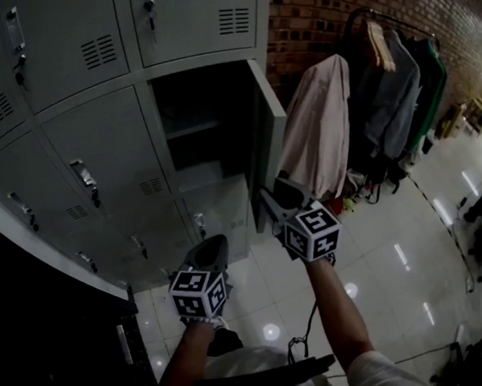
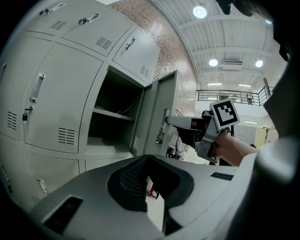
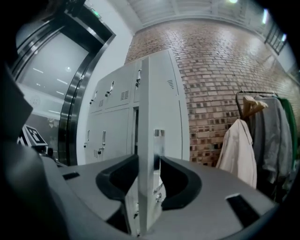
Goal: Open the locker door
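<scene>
**Asker:** Where is the locker door (image 1: 266, 139)?

**Operator:** It stands swung out, edge-on to me, beside its dark open compartment (image 1: 200, 120). Its free edge, with the metal handle (image 3: 158, 149), sits between the jaws of my right gripper (image 3: 149, 161). They are opening and no longer pinch it. I judge the door is wide enough to let go.

**Asker:** And the other?

**Operator:** My left gripper (image 2: 147, 161) hangs low, well apart from the door. Its tips are pressed together on nothing, probably to stay clear of the swing.

Open locker door (image 2: 161, 112) beside a shelf (image 2: 112, 115); left tongs (image 2: 147, 161) together, empty.
</scene>
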Demonstrator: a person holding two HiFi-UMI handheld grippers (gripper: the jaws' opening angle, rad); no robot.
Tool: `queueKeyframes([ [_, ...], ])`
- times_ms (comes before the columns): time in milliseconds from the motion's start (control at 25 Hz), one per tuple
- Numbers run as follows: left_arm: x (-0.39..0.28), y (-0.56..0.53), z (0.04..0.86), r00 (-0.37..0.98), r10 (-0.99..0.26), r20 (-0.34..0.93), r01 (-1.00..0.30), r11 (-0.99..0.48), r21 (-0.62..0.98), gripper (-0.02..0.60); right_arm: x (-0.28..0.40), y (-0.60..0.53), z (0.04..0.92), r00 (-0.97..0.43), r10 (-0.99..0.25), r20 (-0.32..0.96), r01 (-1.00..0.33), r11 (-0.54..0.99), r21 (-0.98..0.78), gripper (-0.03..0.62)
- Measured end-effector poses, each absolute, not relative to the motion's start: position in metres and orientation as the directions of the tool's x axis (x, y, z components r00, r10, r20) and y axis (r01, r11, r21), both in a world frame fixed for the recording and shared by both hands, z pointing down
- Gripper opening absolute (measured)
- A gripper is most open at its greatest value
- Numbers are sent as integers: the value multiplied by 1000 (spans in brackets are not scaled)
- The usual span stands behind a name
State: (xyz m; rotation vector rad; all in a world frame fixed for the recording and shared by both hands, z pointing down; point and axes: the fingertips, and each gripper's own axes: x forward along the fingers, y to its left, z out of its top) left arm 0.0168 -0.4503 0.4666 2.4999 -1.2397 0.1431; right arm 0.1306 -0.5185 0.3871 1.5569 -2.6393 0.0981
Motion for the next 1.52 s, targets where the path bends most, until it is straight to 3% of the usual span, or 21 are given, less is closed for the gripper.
queueKeyframes([
  [560, 39, -446, 471, 652, -710, 265, -758, -607, 238, -3, 199, -519, 388, -356, -930, 91, -934, 356, -16, 158],
  [800, 37, -447, 475, 657, -707, 263, -754, -607, 250, -3, 243, -530, 391, -270, -957, 106, -963, 267, -39, 100],
  [1520, 19, -460, 479, 629, -730, 266, -776, -573, 263, -3, 296, -560, 393, -164, -979, 123, -986, 161, -35, 109],
])
